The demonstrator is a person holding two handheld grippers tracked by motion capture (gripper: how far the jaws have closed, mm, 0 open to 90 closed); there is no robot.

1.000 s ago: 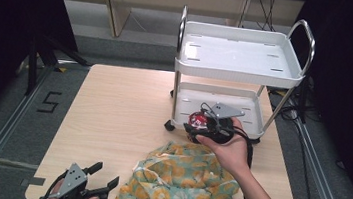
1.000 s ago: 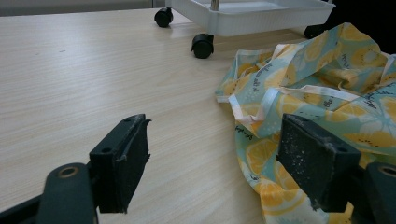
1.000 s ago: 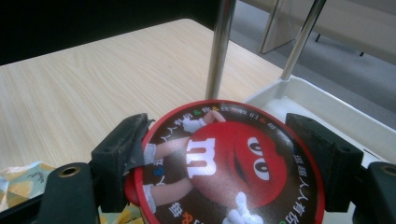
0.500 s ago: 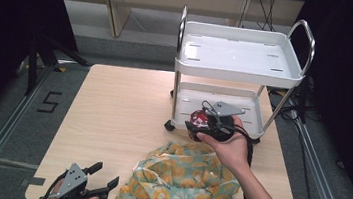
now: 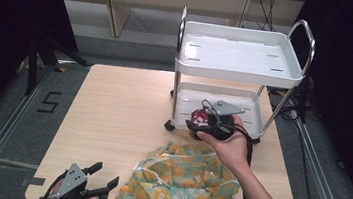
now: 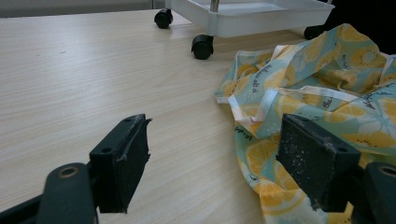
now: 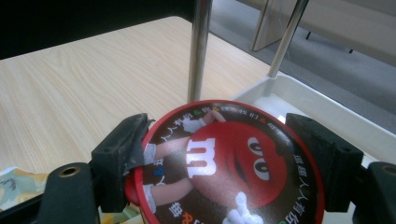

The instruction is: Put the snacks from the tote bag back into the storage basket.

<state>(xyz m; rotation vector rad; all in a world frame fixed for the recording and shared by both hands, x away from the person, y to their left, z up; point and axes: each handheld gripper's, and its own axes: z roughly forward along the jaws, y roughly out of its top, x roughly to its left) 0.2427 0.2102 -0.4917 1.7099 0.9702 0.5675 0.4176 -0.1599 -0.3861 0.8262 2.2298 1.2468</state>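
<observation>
Starting at the far left, off the light wooden counter [image 5: 112, 112]: a black "5" marked on the grey floor [image 5: 49, 101]. Next, at the near left corner, the left tool [image 5: 105, 173], jaws spread wide and grasping nothing, parked in the same spot as a second ago, with bare wood between the pads in the left gripper view [image 6: 215, 154]. Just to its right, a slumped fabric bag printed with yellow lemon slices on pale green [image 5: 180, 180], mouth open, white-trimmed handles lying loose [image 6: 299, 93]; some dark script on the cloth, too small to read. Beyond the bag, raised above the counter, the right tool [image 5: 201, 118] clenched on a round red tin lid-up [image 5: 199, 117], gripped across its width at the rim [image 7: 224, 163]. Hardly any shift here over the last second, only a slight nudge toward the white two-tier wheeled cart [image 5: 238, 71]. Judging from that: tin out of the bag, pausing at the front edge of the cart's lower tray [image 5: 257, 124], placement not yet done. Readable on the lid: a white lowercase "m" on a red candy character with eyes and white gloves, plus a ring of tiny coloured characters round the edge, not legible.
</observation>
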